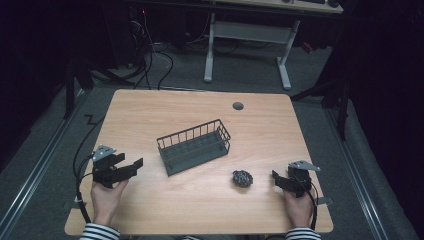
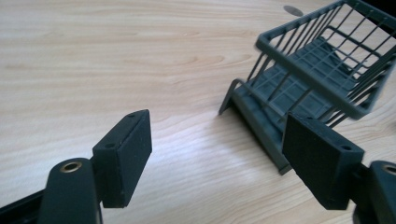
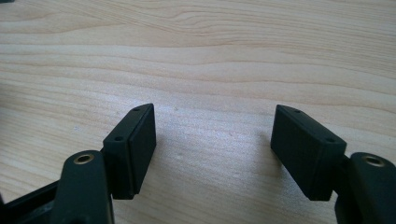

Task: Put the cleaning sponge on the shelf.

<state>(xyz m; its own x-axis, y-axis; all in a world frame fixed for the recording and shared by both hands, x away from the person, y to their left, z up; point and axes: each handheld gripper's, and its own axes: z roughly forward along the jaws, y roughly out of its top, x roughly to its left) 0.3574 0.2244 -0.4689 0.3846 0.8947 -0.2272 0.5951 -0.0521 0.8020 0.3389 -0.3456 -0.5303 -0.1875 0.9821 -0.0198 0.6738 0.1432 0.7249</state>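
Overhead, a pale wood-grain table (image 1: 150,110) with rounded corners takes up the middle of a dim room, and a small round dark grommet (image 1: 238,106) sits in it near the far edge. Grey carpet (image 1: 240,75) lies around it, with metal rails along the left (image 1: 35,170) and right sides, a tangle of black cables (image 1: 150,55) beyond the far left corner, and the white legs of a second desk (image 1: 250,35) standing farther back. Black curtains close off both sides. On the tabletop a dark grey wire basket (image 1: 195,146) sits at the centre, set at an angle to the table edges and with nothing in it. Nearer the person and to its right lies a small dark bumpy ball (image 1: 242,178), apart from the basket. The left gripper (image 1: 131,167) is held low over the near left part of the table, pointing toward the basket; in the left gripper view its jaws stand wide apart with nothing between them, and the basket's near corner (image 2: 308,79) shows just past the right jaw. The right gripper (image 1: 278,181) rests at the near right, aimed at the ball and just beside it; in the right gripper view its jaws are spread wide over bare wood (image 3: 210,60). Striped sleeves (image 1: 100,232) show at the bottom edge.
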